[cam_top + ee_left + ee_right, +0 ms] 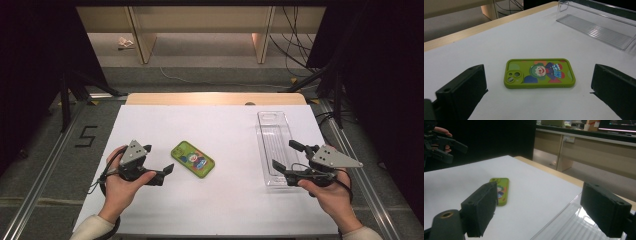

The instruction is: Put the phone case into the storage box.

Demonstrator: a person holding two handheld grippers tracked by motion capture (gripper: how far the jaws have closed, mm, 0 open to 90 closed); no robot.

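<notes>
Two grippers hover over white paper in the high view: the left gripper gapes empty just left of a green phone case, the right gripper, also open and empty, at the near end of a clear tray; a "5" marks the floor. Left gripper view: clown-printed case between the wide jaws, untouched. Right gripper view: jaws apart above the tray's edge.

Black grippers, grey plates, pale sleeves
</notes>
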